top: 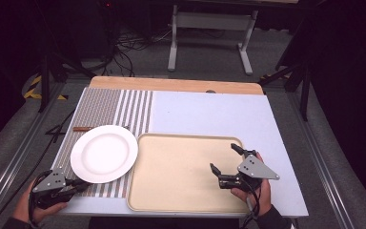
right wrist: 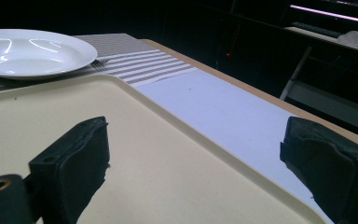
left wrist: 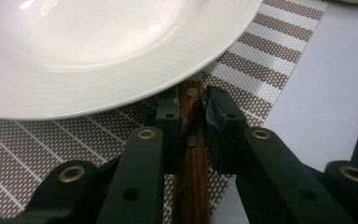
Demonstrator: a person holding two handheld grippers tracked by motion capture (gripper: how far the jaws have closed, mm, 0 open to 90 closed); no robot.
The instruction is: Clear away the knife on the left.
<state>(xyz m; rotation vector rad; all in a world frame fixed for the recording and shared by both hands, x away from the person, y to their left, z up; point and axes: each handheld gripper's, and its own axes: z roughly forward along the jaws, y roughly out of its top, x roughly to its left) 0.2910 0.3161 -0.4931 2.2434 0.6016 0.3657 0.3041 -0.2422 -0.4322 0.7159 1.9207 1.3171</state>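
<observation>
Two rivets: showing on the wooden handle [left wrist: 189, 177], dark brown, lying on the striped placemat [left wrist: 261, 70] with its far end running under the plate rim.
Handle position: near-left corner of the table [top: 209, 112], just at the near edge of the white plate [top: 104, 153].
Left tool [left wrist: 193, 119]: jaws narrowed around the handle, one pad either side of it; pads look to be touching the wood, though a thin gap may remain on the right pad. Nothing else between them.
Left tool in high view [top: 78, 183]: tips at the plate's near rim, hand low at the table corner.
Plate: empty, sits on the placemat, its right rim just beside the tray.
Second utensil [top: 82, 129]: brown handle showing beyond the plate's far-left rim, on the placemat.
Tray [top: 171, 191]: cream, bare, right of the plate on the pale blue mat.
Right tool [top: 226, 157]: jaws spread wide, holding nothing, hovering over the tray's right part.
</observation>
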